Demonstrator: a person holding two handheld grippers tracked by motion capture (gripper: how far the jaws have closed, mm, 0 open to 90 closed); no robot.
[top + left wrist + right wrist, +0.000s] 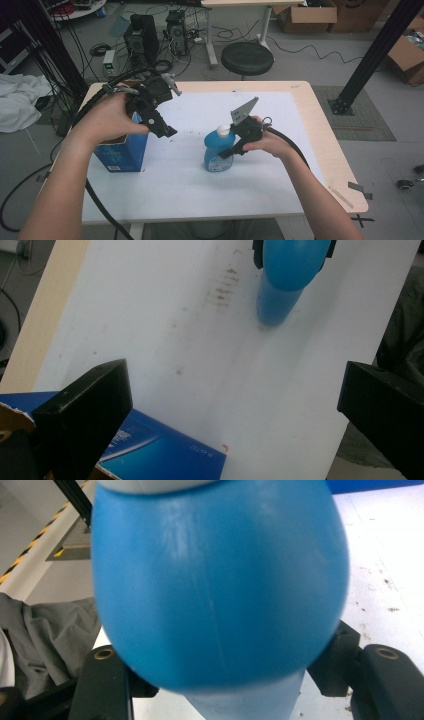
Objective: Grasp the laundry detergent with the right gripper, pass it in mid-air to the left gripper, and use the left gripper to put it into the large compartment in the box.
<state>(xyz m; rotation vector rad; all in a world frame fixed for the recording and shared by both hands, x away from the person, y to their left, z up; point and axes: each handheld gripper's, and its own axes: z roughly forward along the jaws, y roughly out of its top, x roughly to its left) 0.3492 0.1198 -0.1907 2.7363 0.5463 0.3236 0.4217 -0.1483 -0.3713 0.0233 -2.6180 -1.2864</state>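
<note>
A blue bottle (pixel 218 150) with a white cap stands upright near the middle of the white mat (pixel 200 185). My right gripper (pixel 229 145) comes at it from the right, its two black jaws pressed against the bottle's shoulder on either side. In the right gripper view the blue bottle (pixel 220 590) bulges between the jaws. The left gripper view has the same bottle (pixel 280 285) at the top, clamped by black jaws. My left gripper (pixel 167 107) hovers open above a blue carton (pixel 122 152) at the mat's left edge, nothing between its jaws; the carton's top (pixel 150 450) lies below them.
The wooden table edge (pixel 330 150) runs round the mat. A black stool (pixel 247 57), computer towers and cables stand on the floor beyond. A black frame post (pixel 370 55) rises at the right. Brown smudges (pixel 222 287) mark the mat near the bottle.
</note>
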